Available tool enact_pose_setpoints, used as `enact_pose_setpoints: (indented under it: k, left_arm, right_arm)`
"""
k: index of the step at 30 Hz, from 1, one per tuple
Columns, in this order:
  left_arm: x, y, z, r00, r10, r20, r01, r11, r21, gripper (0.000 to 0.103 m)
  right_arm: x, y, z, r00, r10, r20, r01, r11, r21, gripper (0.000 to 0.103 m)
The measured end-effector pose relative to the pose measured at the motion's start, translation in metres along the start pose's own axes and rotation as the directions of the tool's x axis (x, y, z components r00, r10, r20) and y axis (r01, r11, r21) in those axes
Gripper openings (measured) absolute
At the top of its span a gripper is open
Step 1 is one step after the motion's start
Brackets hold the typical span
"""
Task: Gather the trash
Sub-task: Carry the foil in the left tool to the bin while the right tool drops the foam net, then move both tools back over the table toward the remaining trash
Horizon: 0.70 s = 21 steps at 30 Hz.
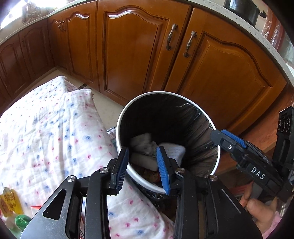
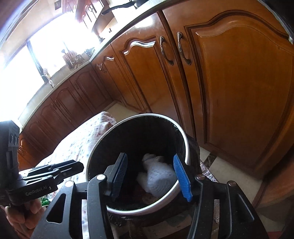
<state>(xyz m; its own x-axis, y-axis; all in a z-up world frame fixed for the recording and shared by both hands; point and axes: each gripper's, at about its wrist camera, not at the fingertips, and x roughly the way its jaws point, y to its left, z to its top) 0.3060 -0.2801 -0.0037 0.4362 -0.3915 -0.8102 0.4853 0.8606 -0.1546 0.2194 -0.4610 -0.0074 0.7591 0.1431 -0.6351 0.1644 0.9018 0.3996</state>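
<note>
A round white trash bin (image 1: pixel 217 160) with a black liner stands on the floor by the cabinets; it also shows in the right wrist view (image 2: pixel 187 147). Inside lie crumpled white tissues (image 1: pixel 145 142) and a white paper towel (image 2: pixel 159 176). My left gripper (image 1: pixel 142 167) is open and empty, its fingers straddling the bin's near rim. My right gripper (image 2: pixel 153 176) is open and empty above the bin mouth. The right gripper also shows in the left wrist view (image 1: pixel 227 140), at the bin's right rim. The left gripper shows at the left of the right wrist view (image 2: pixel 60 170).
A table under a white dotted cloth (image 1: pixel 51 132) stands left of the bin. Yellow and green wrappers (image 1: pixel 11 204) lie at its near left edge. Wooden cabinet doors (image 1: pixel 132 47) run behind the bin, under a countertop with a black pot (image 1: pixel 242 9).
</note>
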Motion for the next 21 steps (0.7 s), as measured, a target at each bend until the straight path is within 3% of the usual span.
enact_pose_setpoints:
  k: [1,3,8,21]
  left_arm:
    - [-0.003,0.001,-0.002,1.0,-0.001,0.001,0.001,1.0,-0.005,0.031]
    - [-0.008,0.005,-0.008,1.0,-0.007,0.009,0.007,1.0,-0.02,0.032]
    - [-0.029,0.017,-0.028,0.999,0.007,0.042,-0.005,0.998,-0.055,0.043]
    - [-0.075,0.063,-0.085,0.995,0.048,0.084,-0.033,0.986,-0.162,0.055]
  right_arm:
    - [-0.003,0.001,-0.003,1.0,0.005,0.006,-0.005,1.0,0.003,0.061]
    - [-0.012,0.004,-0.009,0.999,0.021,0.027,-0.022,1.0,0.014,0.077]
    - [-0.022,0.016,-0.027,0.997,0.06,0.045,-0.062,0.997,0.04,0.089]
    - [-0.039,0.07,-0.079,0.988,0.148,0.039,-0.149,0.989,0.023,0.09]
